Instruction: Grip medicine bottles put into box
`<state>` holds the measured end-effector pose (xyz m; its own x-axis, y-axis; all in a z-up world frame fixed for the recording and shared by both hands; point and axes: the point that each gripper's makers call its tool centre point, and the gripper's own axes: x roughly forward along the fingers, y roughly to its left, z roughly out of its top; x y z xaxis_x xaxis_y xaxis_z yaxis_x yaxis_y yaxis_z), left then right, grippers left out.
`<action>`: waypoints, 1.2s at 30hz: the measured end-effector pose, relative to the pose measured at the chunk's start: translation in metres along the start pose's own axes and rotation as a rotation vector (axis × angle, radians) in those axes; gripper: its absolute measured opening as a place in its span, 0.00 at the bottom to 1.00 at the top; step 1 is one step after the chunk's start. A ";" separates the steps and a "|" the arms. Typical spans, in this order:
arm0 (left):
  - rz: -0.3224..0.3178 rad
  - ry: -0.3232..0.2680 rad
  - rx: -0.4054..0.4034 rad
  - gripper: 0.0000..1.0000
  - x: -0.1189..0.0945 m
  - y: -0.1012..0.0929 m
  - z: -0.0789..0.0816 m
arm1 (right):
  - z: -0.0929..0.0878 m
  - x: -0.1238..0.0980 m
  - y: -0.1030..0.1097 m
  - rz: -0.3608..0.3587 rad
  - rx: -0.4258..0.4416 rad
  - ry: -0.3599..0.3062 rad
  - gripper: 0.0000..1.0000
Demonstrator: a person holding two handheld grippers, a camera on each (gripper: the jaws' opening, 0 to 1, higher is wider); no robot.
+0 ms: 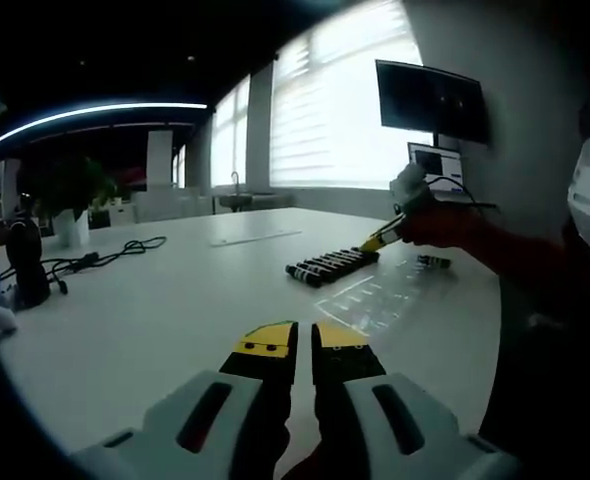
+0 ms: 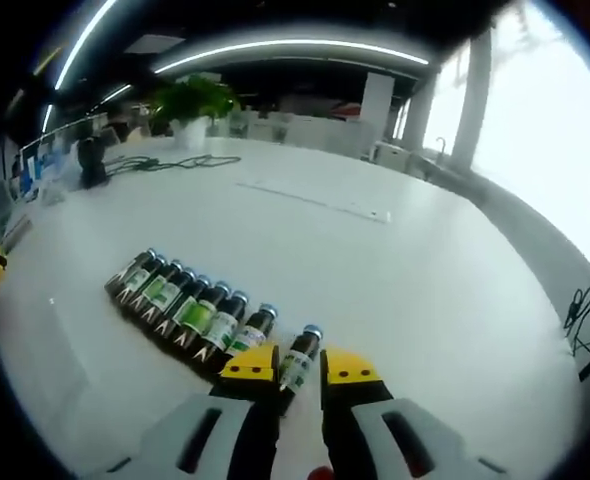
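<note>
A row of several dark medicine bottles [image 2: 180, 300] with green-and-white labels lies on the white table [image 2: 395, 270]. My right gripper [image 2: 300, 368] stands at the row's near end, its yellow-tipped jaws shut on the last bottle [image 2: 298, 358], which lies slightly apart from the others. In the left gripper view the same row [image 1: 330, 265] lies mid-table, and the right gripper [image 1: 385, 237], held by a hand with a red sleeve, touches its right end. One more bottle [image 1: 433, 262] lies apart to the right. A clear flat box [image 1: 375, 298] lies in front of the row. My left gripper [image 1: 305, 345] hovers over the near table, shut and holding nothing.
A potted plant [image 1: 70, 200], black cables [image 1: 105, 258] and a dark stand [image 1: 25, 262] occupy the table's far left. A monitor [image 1: 433, 100] and a laptop [image 1: 437, 165] stand by the window. A long thin strip [image 2: 315, 203] lies across the far table.
</note>
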<state>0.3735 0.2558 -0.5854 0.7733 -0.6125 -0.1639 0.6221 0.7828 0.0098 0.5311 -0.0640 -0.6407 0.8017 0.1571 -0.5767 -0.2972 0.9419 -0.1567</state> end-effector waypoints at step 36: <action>0.007 0.000 0.005 0.00 -0.001 0.002 0.001 | -0.003 0.001 0.002 0.022 0.021 0.003 0.07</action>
<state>0.3737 0.2576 -0.5841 0.7775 -0.6071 -0.1639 0.6174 0.7865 0.0158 0.5300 -0.0627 -0.6438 0.7933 0.1773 -0.5825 -0.3039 0.9443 -0.1265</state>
